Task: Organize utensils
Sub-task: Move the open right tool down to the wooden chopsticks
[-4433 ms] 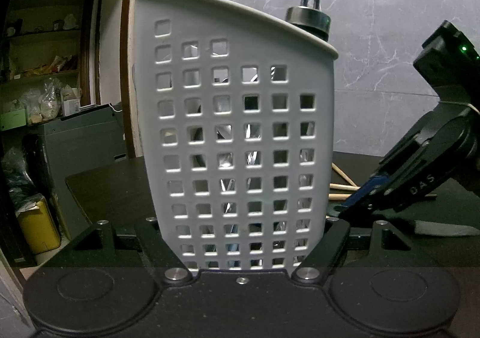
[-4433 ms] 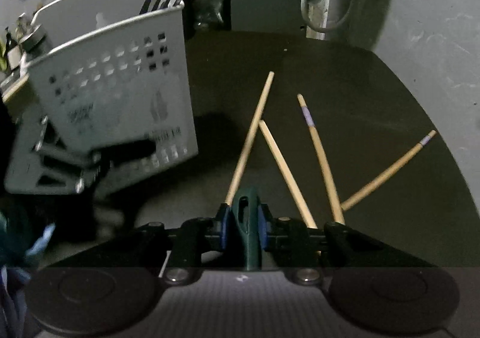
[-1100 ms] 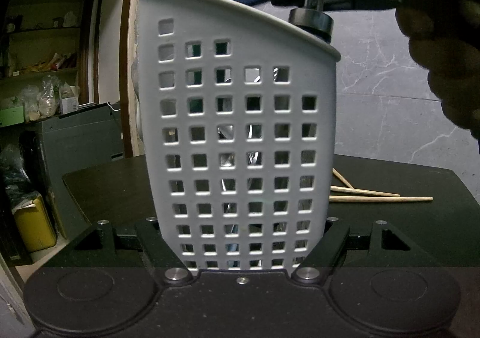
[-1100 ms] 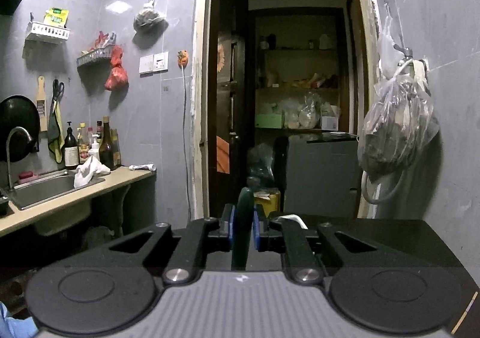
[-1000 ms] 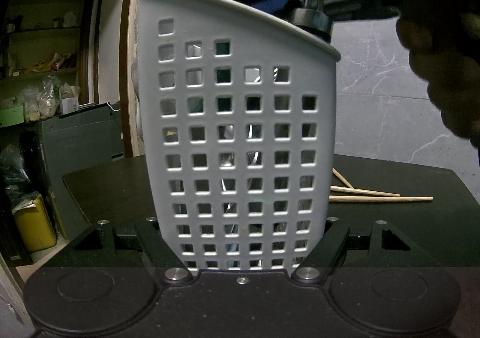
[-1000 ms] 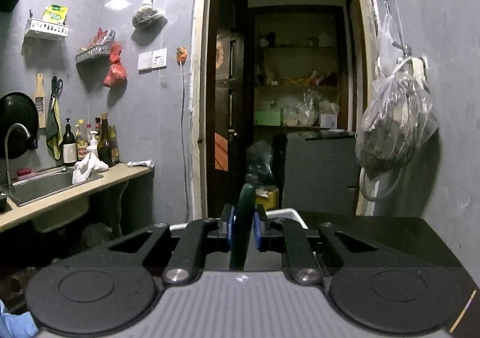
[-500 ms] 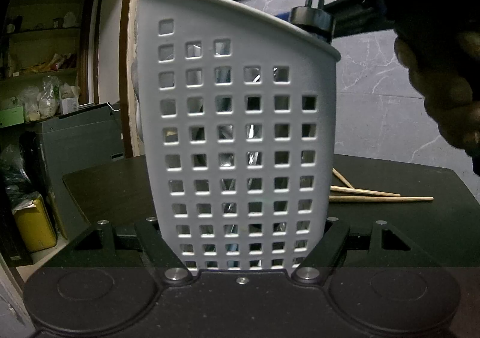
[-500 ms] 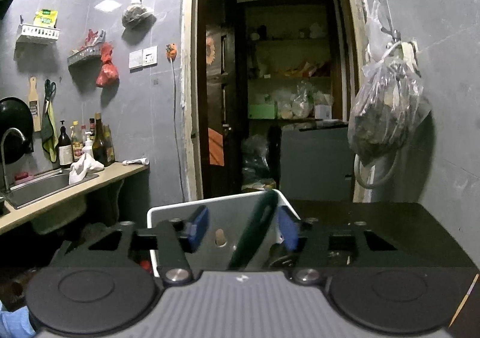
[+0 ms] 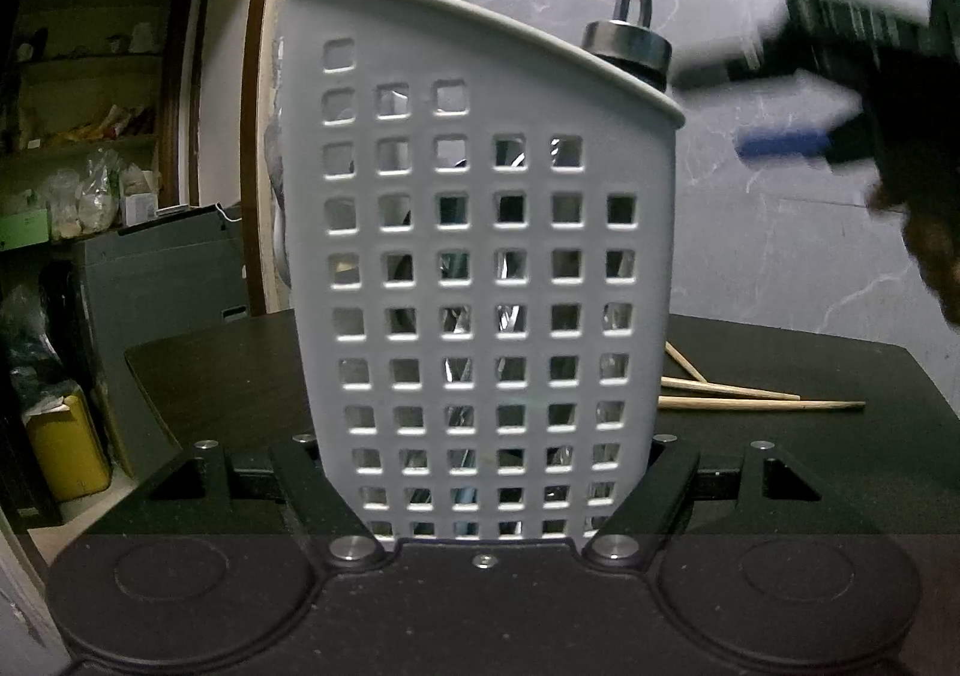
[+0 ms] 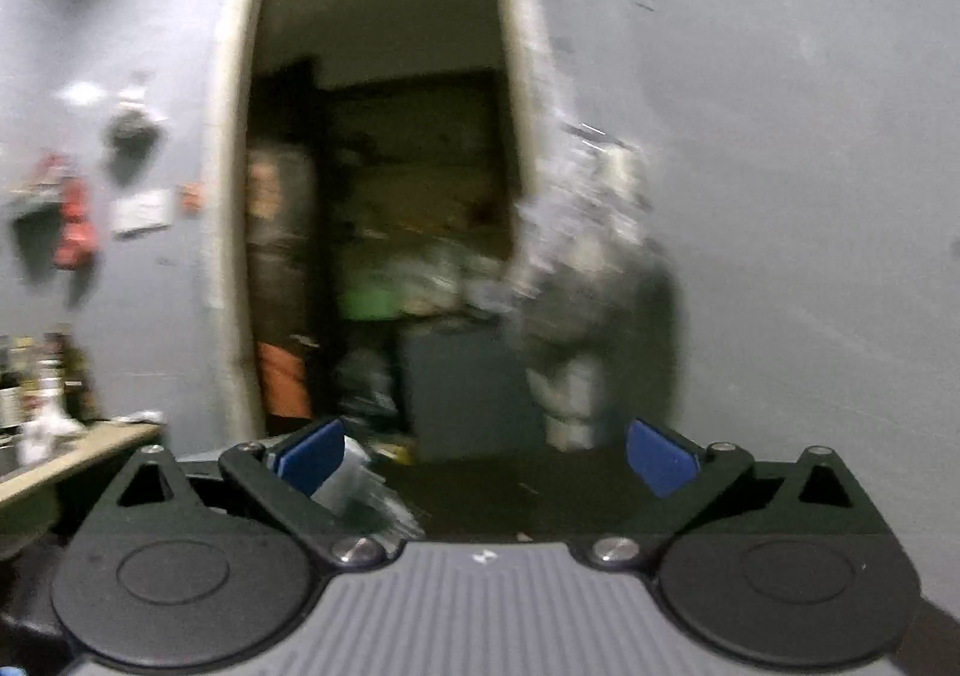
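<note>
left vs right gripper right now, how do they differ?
The left gripper is shut on the white perforated basket; the right gripper has nothing between its blue pads, and its jaws are opening. The left's view is sharp; the right's is motion-blurred. Both have black fingers.

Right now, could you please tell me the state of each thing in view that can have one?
Utensil basket: upright, clamped low down, utensils inside.
Left gripper: shut on the basket.
Right gripper: jaws opening, nothing between them.
Chopsticks: lying loose on the table.
</note>
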